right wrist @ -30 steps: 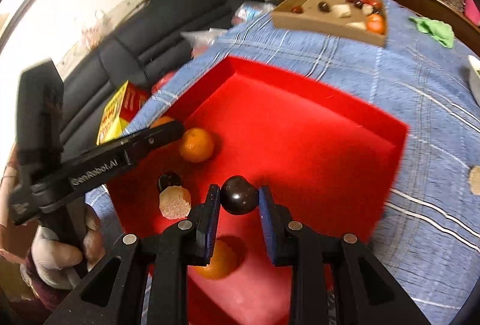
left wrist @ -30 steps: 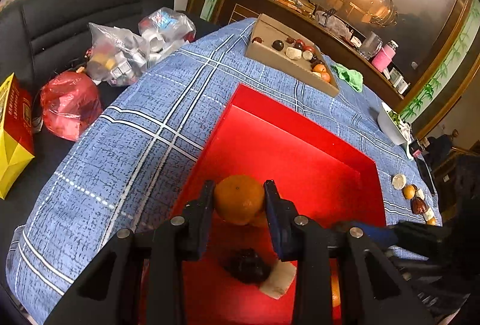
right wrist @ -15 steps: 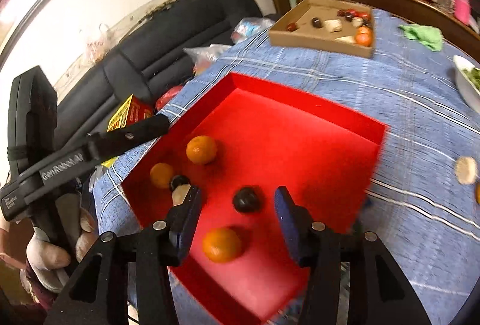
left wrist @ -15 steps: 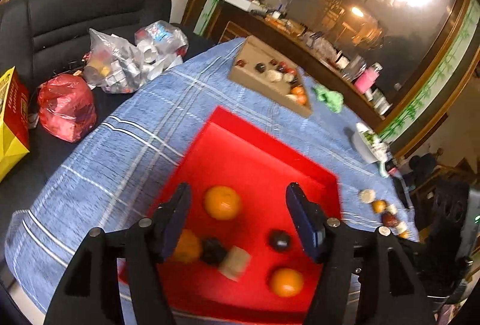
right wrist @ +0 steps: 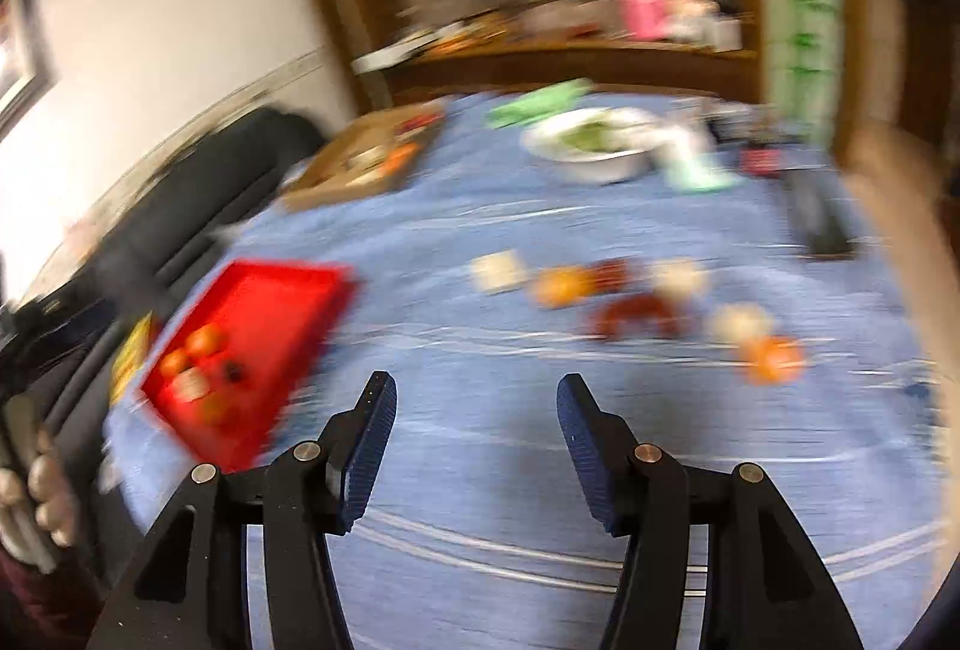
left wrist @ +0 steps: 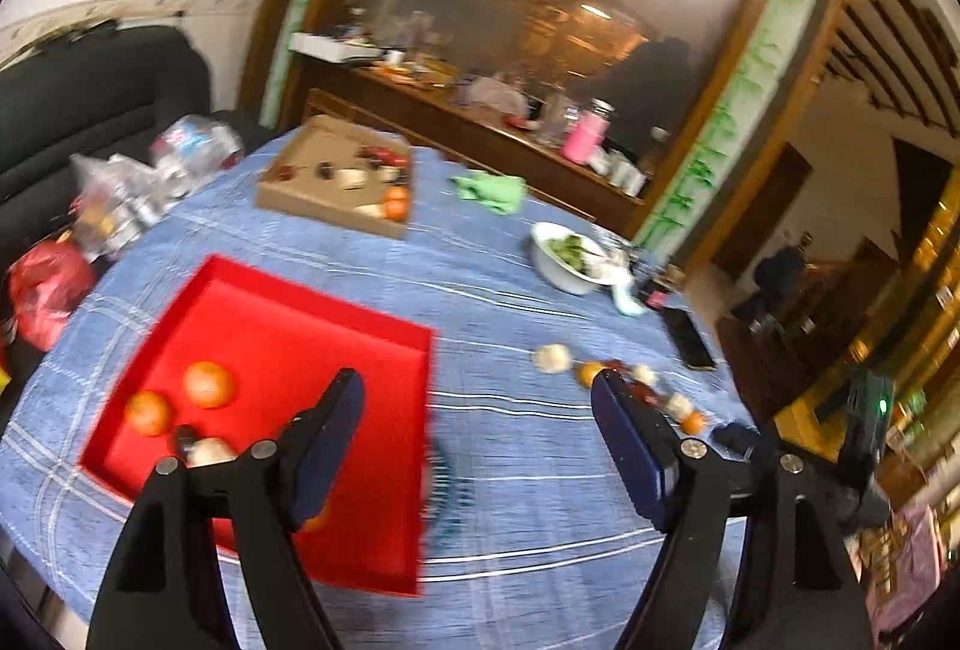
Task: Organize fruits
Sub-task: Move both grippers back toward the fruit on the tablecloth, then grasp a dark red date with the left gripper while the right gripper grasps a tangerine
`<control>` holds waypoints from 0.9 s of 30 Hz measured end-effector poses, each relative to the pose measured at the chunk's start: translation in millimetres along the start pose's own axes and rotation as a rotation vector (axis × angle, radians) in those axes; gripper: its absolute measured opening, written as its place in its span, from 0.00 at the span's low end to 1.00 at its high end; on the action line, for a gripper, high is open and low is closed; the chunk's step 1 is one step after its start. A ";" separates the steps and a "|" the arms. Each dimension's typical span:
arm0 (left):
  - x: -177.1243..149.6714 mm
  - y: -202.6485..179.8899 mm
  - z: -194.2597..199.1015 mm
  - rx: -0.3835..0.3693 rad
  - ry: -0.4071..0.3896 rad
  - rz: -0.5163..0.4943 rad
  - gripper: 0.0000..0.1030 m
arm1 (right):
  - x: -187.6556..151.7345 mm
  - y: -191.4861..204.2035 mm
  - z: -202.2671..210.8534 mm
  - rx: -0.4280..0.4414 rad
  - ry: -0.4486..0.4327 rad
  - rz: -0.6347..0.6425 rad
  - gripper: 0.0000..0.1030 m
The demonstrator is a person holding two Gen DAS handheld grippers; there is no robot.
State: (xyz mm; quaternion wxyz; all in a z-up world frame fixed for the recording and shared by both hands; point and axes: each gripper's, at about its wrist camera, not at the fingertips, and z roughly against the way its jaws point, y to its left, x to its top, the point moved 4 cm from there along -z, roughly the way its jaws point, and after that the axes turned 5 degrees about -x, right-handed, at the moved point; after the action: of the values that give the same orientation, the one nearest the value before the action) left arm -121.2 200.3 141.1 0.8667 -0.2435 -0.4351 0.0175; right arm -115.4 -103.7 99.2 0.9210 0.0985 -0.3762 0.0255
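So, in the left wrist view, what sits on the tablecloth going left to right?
Red tray → cardboard box → green cloth → white bowl → dark phone.

A home dining room: clothed table [left wrist: 510, 302], black sofa [left wrist: 90, 98], cluttered wooden sideboard [left wrist: 480, 134].

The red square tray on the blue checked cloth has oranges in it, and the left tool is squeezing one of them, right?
Not quite. The red square tray on the blue checked cloth does hold oranges, but the left tool squeezes nothing: its jaws have just been opening and stand wide apart with only cloth between them. The left wrist view shows this.
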 end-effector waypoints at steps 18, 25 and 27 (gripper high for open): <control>-14.5 -70.6 -122.3 -0.053 0.207 -0.146 0.75 | -1.4 -142.4 -91.8 -0.147 0.109 -0.184 0.60; -42.9 -105.0 -182.0 -0.093 0.311 -0.264 0.63 | -5.6 -144.0 -118.3 -0.189 0.118 -0.151 0.53; -52.1 -116.1 -199.8 -0.105 0.341 -0.296 0.52 | -6.1 -145.6 -117.6 -0.188 0.109 -0.151 0.51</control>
State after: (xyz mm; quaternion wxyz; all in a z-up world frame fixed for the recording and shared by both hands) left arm -22.3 4.2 52.6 0.9070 -0.2211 -0.3135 -0.1739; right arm -21.3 -222.5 -10.8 0.9444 0.0382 -0.3180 -0.0737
